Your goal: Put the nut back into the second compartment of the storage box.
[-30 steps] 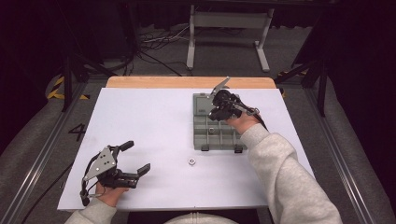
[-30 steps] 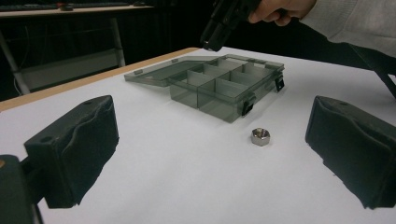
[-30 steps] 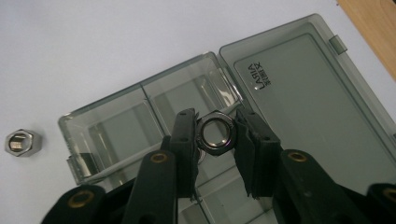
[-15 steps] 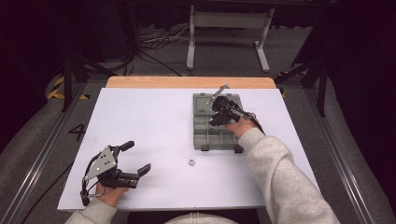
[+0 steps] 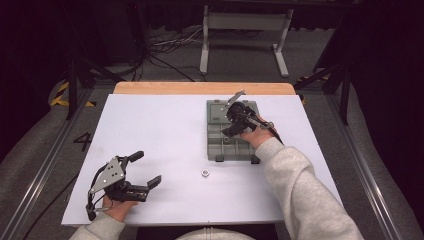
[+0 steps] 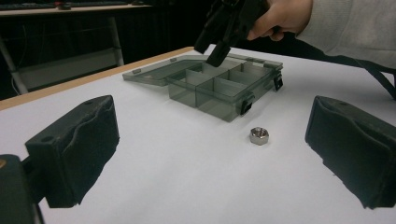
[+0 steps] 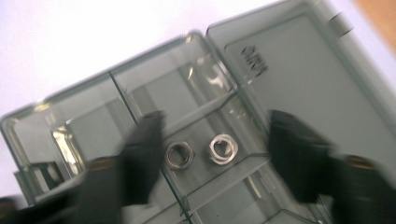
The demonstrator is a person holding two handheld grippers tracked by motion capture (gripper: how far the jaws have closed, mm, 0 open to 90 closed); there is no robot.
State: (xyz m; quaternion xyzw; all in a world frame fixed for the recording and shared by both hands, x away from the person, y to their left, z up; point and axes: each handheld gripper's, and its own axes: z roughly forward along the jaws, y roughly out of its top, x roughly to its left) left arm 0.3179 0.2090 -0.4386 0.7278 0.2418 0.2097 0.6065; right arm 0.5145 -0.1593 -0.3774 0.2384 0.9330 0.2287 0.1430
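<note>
The right tool point(image 5: 233, 120) has dipped lower over the box point(image 5: 218, 145) at frame centre, jaws spread and empty above two nuts point(image 7: 180, 155); one nut point(image 5: 204, 173) waits on the desk point(image 5: 160, 125) near the wide-open, empty left tool point(image 5: 145, 170).

tabletop point(image 5: 165, 130): showing plain white, with a light wooden strip along the far edge
compartment box point(image 5: 216, 142): showing smoky translucent grey, with black latches
nuts point(image 7: 180, 155): gleaming silver
loose nut point(image 5: 204, 173): gleaming silver
jaws: showing matte black
sleeve point(image 5: 305, 195): showing pale grey
</note>
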